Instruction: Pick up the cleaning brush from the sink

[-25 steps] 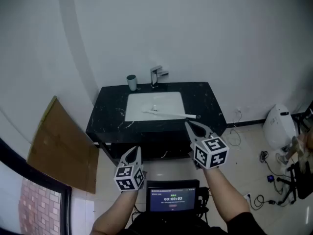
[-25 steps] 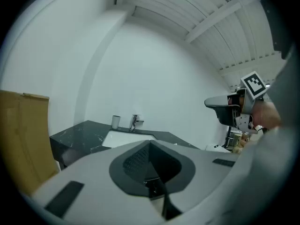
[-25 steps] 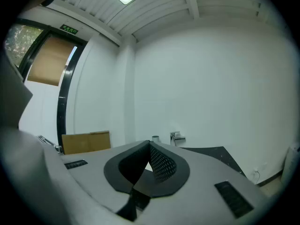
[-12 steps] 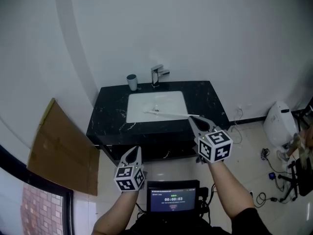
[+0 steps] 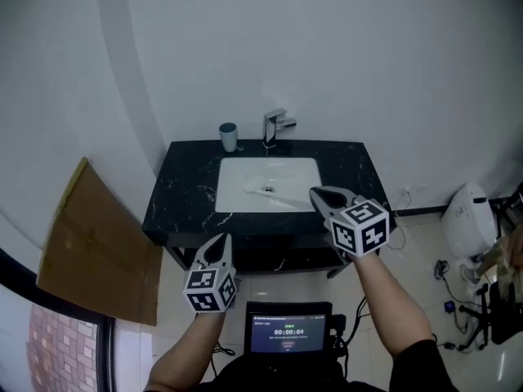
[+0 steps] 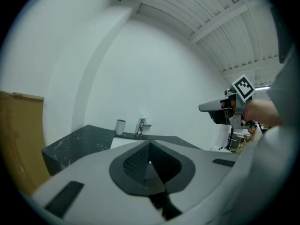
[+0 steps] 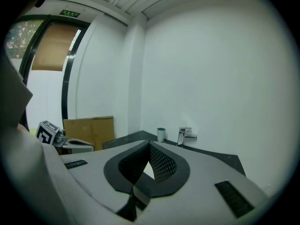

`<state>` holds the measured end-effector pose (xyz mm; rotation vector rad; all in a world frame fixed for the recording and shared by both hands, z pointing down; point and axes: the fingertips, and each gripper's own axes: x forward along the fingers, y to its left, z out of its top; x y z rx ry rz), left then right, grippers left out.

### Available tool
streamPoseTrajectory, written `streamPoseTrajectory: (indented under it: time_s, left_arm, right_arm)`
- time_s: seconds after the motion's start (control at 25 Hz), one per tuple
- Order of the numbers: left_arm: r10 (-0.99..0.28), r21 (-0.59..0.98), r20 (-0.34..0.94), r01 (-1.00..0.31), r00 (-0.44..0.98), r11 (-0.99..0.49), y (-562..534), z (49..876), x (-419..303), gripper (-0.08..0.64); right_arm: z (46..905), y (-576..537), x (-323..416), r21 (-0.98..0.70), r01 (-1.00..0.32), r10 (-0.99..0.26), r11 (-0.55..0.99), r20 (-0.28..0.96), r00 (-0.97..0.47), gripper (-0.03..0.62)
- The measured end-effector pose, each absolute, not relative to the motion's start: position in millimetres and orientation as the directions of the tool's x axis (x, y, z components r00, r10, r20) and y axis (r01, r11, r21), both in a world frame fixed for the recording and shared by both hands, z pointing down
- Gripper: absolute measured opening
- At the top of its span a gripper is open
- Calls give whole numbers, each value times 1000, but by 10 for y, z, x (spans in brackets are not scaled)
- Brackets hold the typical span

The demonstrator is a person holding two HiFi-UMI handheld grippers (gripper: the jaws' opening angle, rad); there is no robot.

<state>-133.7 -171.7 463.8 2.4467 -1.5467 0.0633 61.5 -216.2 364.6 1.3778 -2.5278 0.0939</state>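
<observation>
A bare white wall [image 5: 327, 39] fills everything from 10 to 2 o'clock ahead of me. Against its foot, at 12 o'clock, stands a black speckled counter [image 5: 184, 190]. A big sheet of cardboard [image 5: 90, 243] leans at about 9 o'clock, just beside the counter's left end. The white sink [image 5: 237, 178] is set into the middle of the counter top. At 3 o'clock, well apart from the counter, a rounded white appliance [image 5: 467, 215] sits on the floor among loose cables. At 6 o'clock, close under me, a small screen [image 5: 288, 331] glows. My right tongs [image 5: 315, 193] are held out toward 1 o'clock. Their jaws are clenched tip to tip with nothing in them, and from above the tip lies over the sink's front right corner. My left tongs [image 5: 221, 239] are lower, at 7 o'clock from the right pair and in front of the counter's near edge. They too are clenched with nothing in them. A chrome tap [image 5: 274, 127] rises at the sink's back rim, and a small grey cup [image 5: 229, 136] stands just beside it, at its 9 o'clock. The brush [image 5: 274, 193] lies in the sink, its white handle slanting toward 4 o'clock. The handle's far end is near my right tongs' tip; I cannot tell whether they touch.
</observation>
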Motion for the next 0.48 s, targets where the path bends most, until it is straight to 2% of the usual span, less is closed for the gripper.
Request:
streamPoseTrajectory:
  time_s: [0.2, 0.48]
  left_arm:
    - [-906, 189, 181, -917, 384, -351, -2160, 4658, -1153, 2]
    - [-945, 173, 168, -952, 282, -253, -2774, 4438, -1093, 2]
  right_arm:
    - [3699, -2743, 655, 65, -789, -770, 611, 279, -574, 2]
    - [4073, -3491, 495, 35, -680, -625, 732, 430, -651, 2]
